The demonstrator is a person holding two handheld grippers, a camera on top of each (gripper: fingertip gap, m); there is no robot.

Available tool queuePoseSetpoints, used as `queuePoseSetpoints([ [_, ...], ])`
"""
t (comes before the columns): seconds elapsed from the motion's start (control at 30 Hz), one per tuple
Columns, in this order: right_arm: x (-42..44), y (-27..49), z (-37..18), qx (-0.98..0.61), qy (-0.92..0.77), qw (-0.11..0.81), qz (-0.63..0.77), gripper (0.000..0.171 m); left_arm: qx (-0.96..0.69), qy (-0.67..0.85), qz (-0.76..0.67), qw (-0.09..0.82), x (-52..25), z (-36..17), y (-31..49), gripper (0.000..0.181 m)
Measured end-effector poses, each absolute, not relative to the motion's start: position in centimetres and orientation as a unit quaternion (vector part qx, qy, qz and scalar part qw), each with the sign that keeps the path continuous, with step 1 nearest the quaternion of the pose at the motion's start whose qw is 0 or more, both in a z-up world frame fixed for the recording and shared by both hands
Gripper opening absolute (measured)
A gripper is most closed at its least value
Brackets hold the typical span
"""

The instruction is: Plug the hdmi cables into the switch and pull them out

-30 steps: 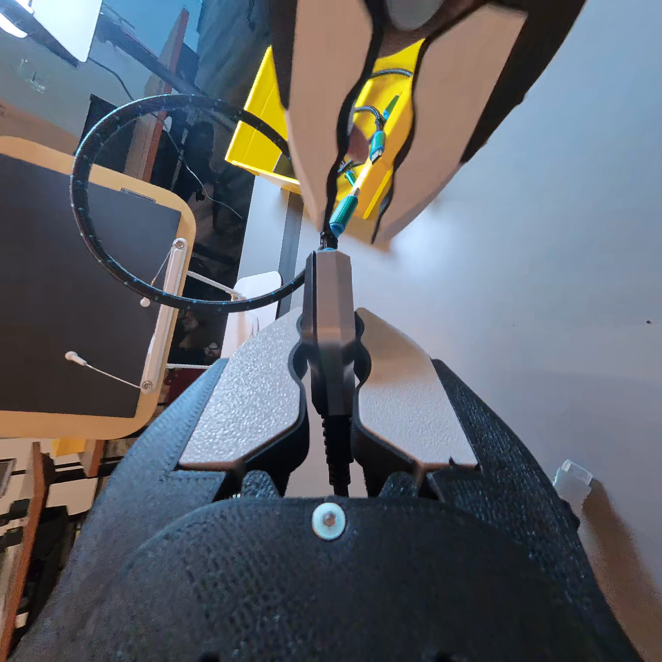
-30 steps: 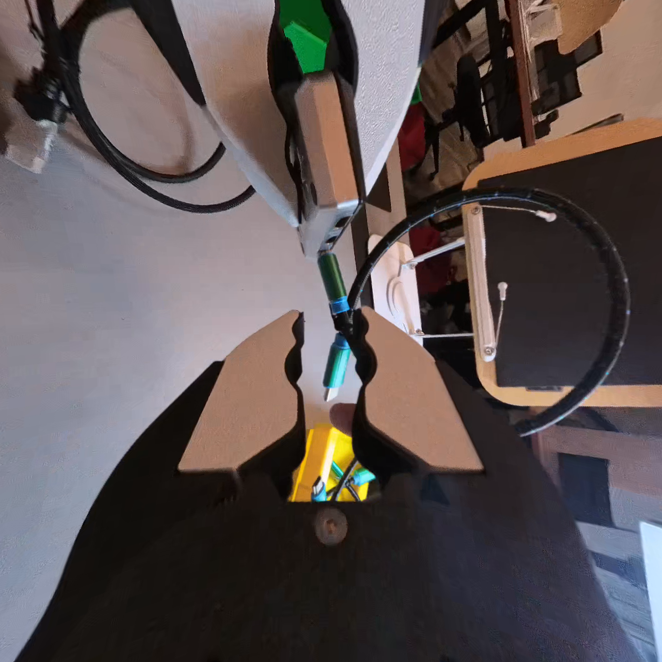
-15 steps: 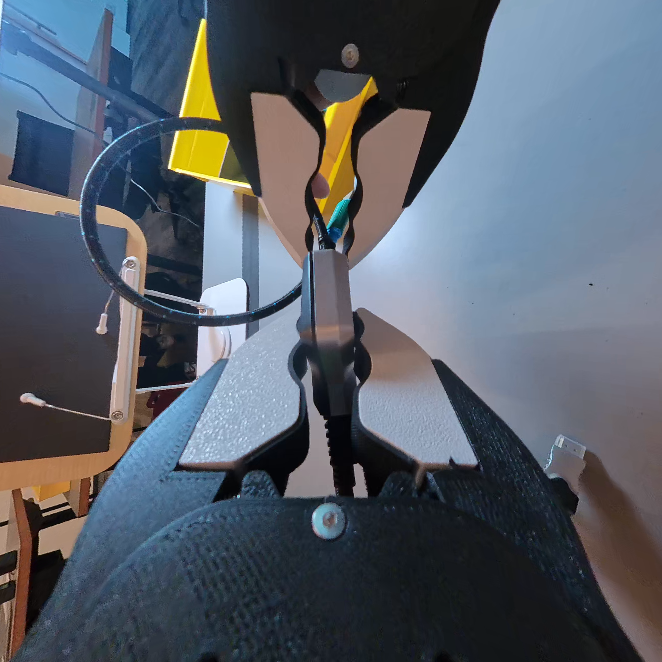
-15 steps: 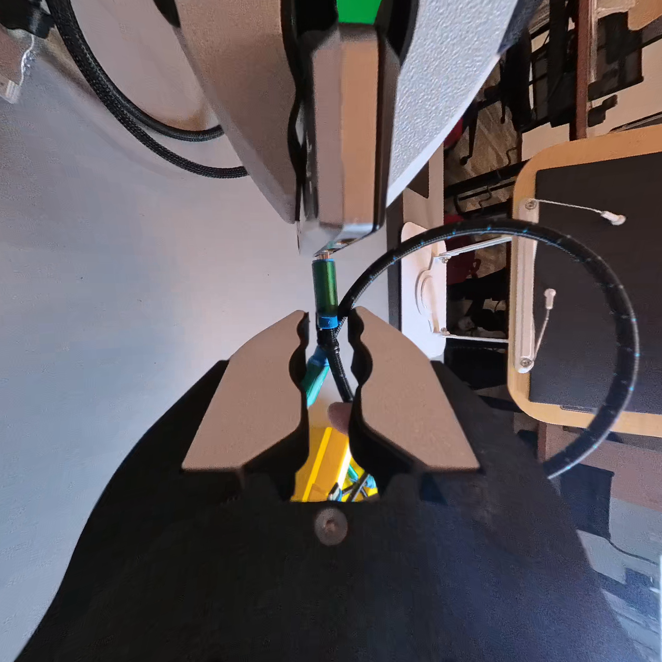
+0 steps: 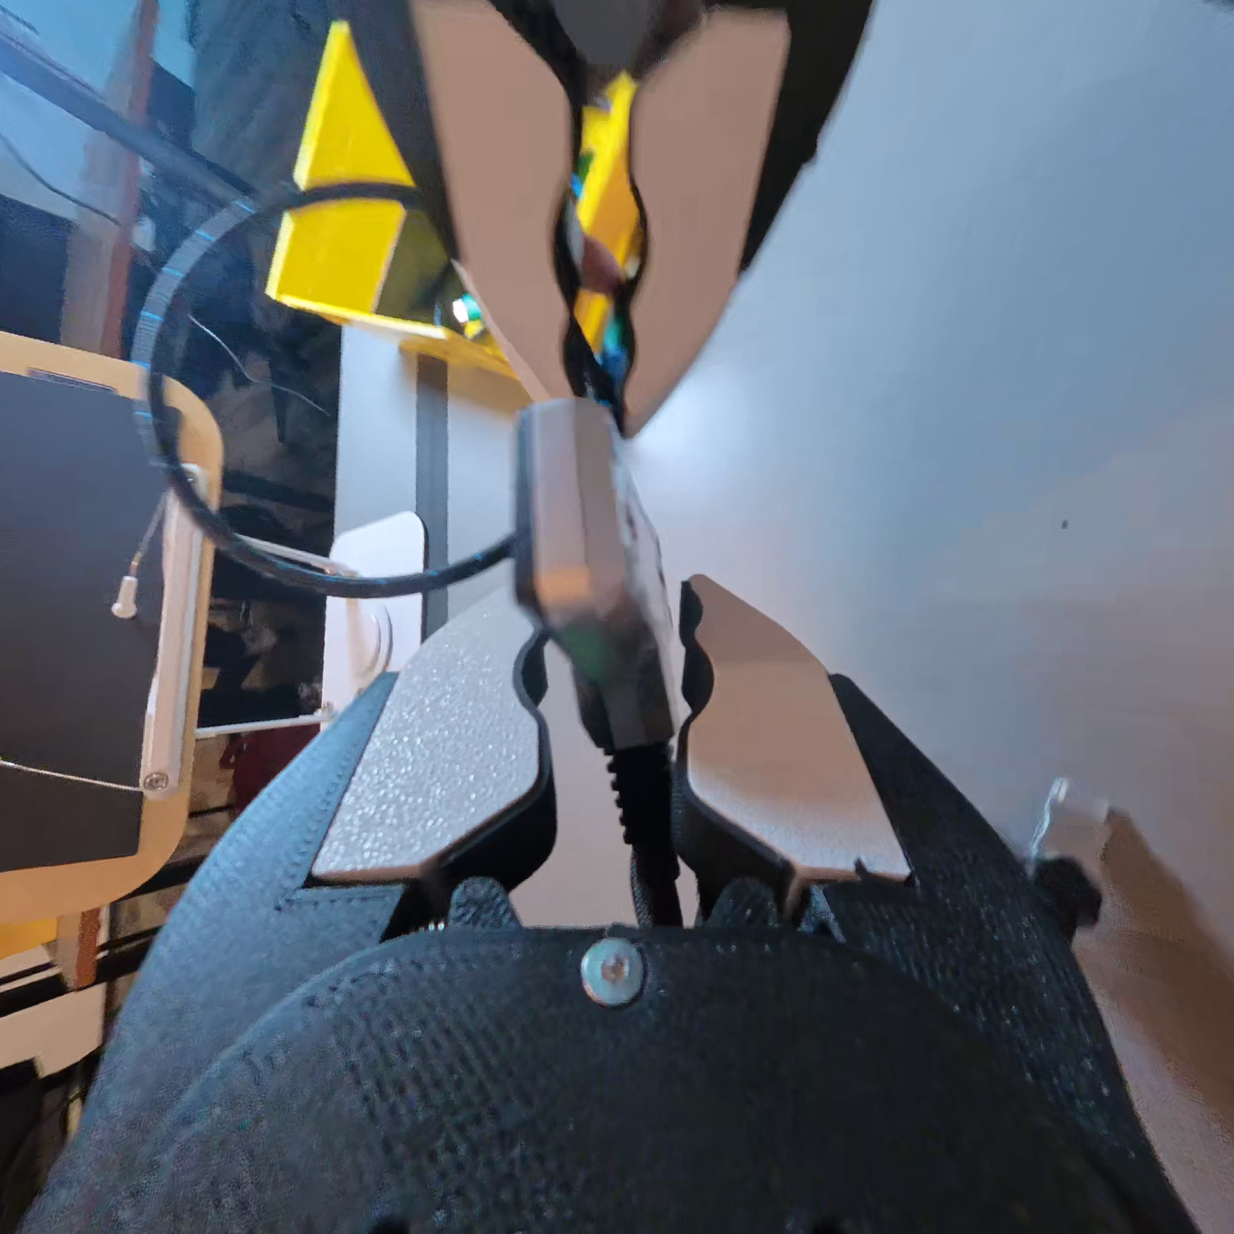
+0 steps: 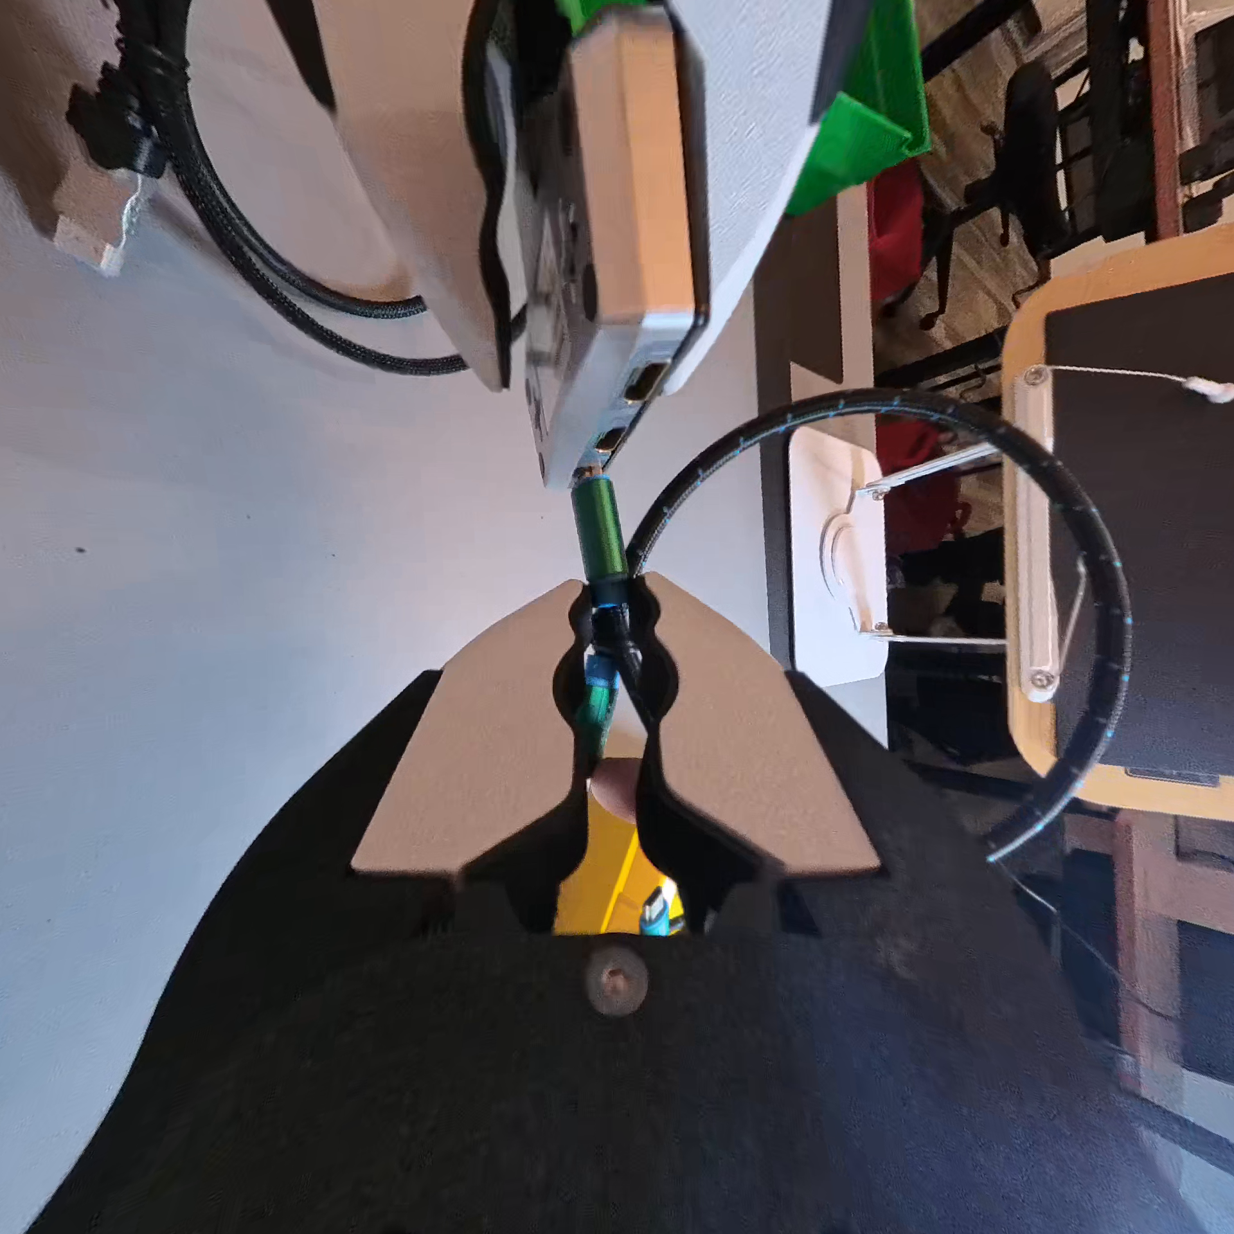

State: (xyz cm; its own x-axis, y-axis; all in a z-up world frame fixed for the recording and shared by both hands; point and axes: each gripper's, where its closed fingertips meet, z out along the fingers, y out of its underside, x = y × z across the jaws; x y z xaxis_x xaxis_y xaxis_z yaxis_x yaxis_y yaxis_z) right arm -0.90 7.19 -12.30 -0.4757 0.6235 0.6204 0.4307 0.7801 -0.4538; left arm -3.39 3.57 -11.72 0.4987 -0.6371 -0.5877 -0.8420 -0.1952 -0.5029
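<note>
Now mid-air over counter (image 6: 200, 601): left claw (image 5: 611, 641) spread loose around switch (image 5: 587, 574); right claw (image 6: 611, 594) pinching braided cable (image 6: 1001, 454) behind seated green plug (image 6: 601, 531). Switch light, rigid, slick; grip plug shell.

The left wrist view sat just behind the left gripper (image 5: 607, 641) and looked forward along its two fingers, very close to the switch (image 5: 587, 574). The right wrist view sat just behind the right gripper (image 6: 611, 587) and looked the other way, back at the switch (image 6: 628, 267). The two cameras faced each other. Both showed the switch, the looped black cable (image 6: 1001, 534), the white table (image 5: 968, 400) and the yellow bin (image 5: 340, 220).
</note>
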Motion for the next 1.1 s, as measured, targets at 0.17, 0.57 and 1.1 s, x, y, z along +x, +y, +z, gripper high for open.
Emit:
queuePoseSetpoints([
  [0.17,-0.8,7.4,-12.6,-0.303,-0.856,0.409,0.095,0.01,-0.76,0.498,0.146,0.392,-3.0,-12.9,4.3,0.03],
  [0.57,-0.6,9.3,-14.0,-0.324,-0.863,0.376,0.092,0.01,-0.791,0.469,0.152,0.361,-4.3,-15.0,6.1,0.027],
  [1.1,5.5,18.9,-6.4,-0.449,-0.738,0.49,0.119,0.006,-0.831,0.361,0.173,0.386,-11.7,-13.6,6.0,0.025],
])
